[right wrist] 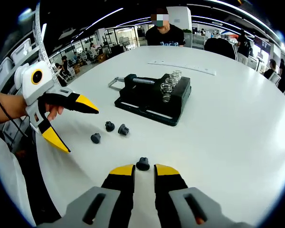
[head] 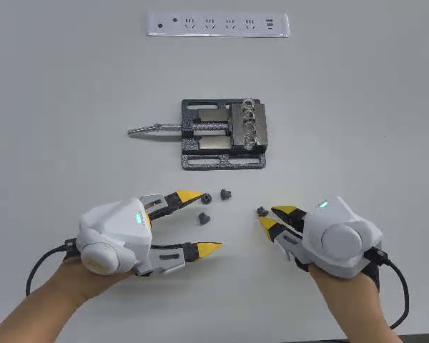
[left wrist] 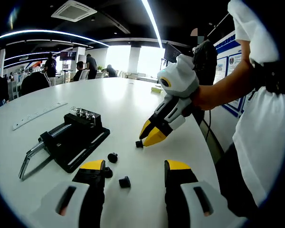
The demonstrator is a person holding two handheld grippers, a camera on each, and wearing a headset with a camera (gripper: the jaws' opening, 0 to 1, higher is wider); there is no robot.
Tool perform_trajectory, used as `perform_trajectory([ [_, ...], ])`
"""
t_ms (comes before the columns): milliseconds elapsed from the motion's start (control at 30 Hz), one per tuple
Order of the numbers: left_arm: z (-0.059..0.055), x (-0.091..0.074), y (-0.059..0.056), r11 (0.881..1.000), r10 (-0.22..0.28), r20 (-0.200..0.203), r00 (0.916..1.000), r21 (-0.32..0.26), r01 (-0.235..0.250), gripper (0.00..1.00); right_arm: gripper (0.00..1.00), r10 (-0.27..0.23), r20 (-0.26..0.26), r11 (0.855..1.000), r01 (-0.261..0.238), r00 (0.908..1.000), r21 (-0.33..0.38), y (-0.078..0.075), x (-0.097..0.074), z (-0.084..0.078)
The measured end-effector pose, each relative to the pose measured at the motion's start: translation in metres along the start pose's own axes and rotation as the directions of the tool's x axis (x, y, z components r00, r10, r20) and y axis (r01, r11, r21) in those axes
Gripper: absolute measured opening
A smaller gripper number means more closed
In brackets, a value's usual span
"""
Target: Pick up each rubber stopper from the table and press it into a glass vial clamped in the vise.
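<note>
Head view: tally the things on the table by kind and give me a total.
Rubber stoppers: 4
Vise: 1
Glass vials, clamped in it: 4
Power strip: 1
Total: 10

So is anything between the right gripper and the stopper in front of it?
No, nothing visible. The stopper lies on bare table just ahead of the right gripper, whose jaws stand slightly apart. The other stoppers lie off to its side.
</note>
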State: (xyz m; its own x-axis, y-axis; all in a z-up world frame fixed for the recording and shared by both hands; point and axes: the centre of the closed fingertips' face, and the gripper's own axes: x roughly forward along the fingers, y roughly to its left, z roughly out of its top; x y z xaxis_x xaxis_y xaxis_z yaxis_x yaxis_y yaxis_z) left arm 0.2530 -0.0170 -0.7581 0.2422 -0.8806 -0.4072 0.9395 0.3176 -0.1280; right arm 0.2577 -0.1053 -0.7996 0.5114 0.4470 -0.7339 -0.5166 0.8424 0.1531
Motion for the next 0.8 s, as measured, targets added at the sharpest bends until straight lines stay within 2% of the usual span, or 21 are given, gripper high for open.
perform_trajectory([
  [167,-0.0004,0.0025,-0.0019,1.0,-0.01,-0.004,0.9999,0.002,0.01,0.47,0.15,-0.014,0.021,1.0,0.014,0.9997,0.028,-0.0004,0.0007,-0.0015],
  [333,-0.0002,0.0031,-0.0033,1.0,-0.013,-0.007,0.9999,0.004,0.013,0.47,0.15,-0.032,0.064,0.998,0.028,0.9974,0.057,0.0002,0.0004,-0.0017],
  [800,-0.0007,0.0029,-0.0052,1.0,-0.015,-0.015,0.9998,0.005,0.015,0.47,0.13,-0.072,0.103,0.997,0.069,0.992,0.039,0.0012,0.0054,-0.0027],
])
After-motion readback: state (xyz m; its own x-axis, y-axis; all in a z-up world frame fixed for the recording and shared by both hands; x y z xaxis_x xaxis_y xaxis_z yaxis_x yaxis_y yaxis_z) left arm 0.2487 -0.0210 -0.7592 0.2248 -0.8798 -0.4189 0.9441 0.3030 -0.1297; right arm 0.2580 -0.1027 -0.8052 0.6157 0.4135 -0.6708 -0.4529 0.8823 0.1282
